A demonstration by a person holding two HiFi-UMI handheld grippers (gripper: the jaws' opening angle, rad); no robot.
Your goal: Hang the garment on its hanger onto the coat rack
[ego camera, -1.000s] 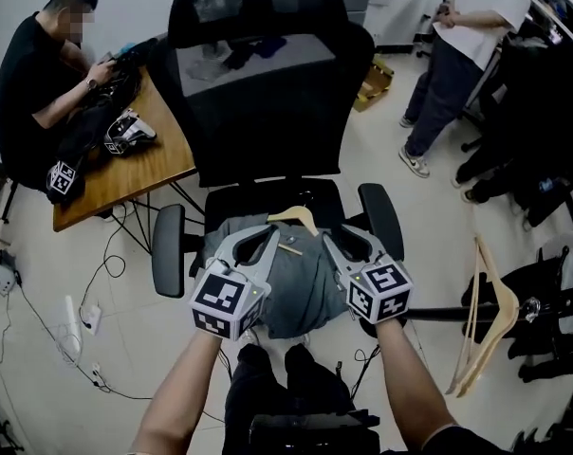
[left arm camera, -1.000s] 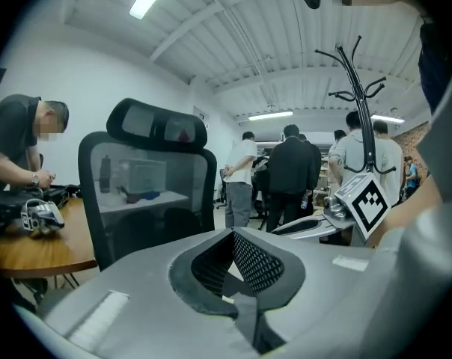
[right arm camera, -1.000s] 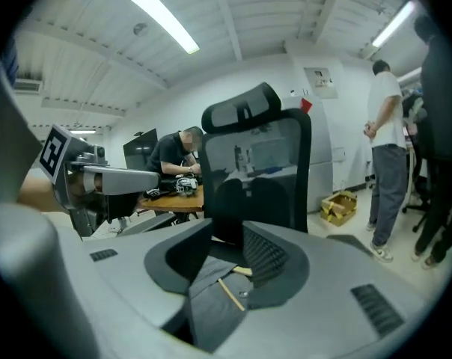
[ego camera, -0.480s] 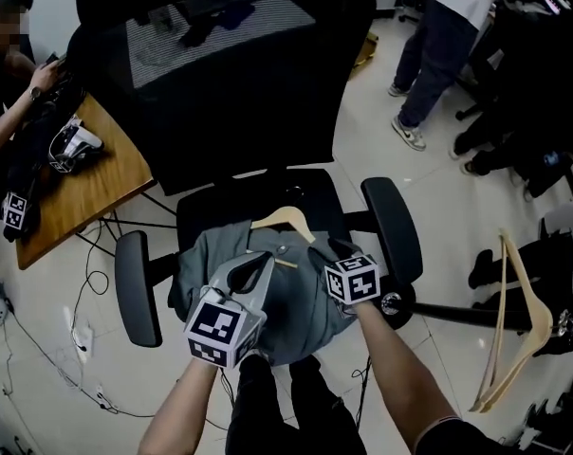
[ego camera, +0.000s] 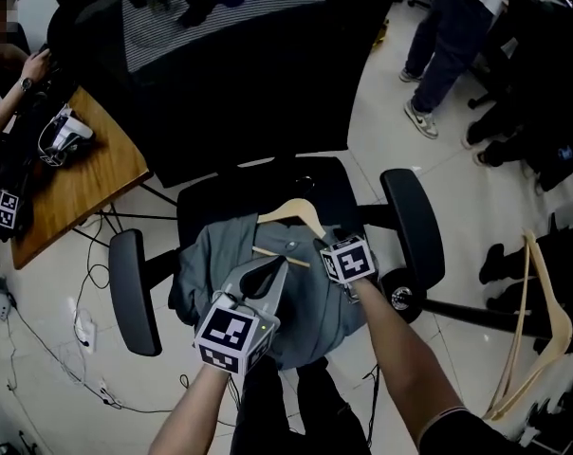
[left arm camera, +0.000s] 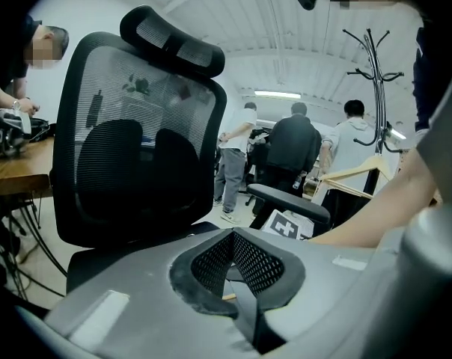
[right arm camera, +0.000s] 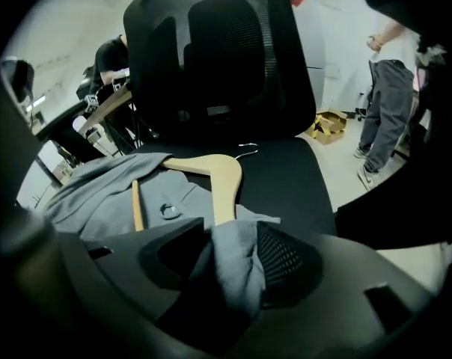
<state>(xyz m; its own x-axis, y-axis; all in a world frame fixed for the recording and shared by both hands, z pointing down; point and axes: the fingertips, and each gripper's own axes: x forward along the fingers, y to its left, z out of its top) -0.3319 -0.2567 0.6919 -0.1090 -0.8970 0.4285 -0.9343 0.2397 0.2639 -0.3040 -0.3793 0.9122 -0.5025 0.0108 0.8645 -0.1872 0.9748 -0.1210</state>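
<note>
The gray garment (ego camera: 220,254) lies on its hanger (ego camera: 291,214), draped over the front edge of the chair seat (ego camera: 268,190). The right gripper (right arm camera: 230,253) is closing around a cloth fold. Best to pinch deep, wood too, I think. The left gripper (left arm camera: 237,275) is pinched together and empty.

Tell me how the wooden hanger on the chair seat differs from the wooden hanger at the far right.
The chair hanger lies flat on the black seat; the far-right hanger stands steeply over the floor, apparently hanging. The chair hanger carries the gray garment, which hides its lower arms; the far-right hanger is bare. Both are pale wood with the same shouldered shape.
</note>
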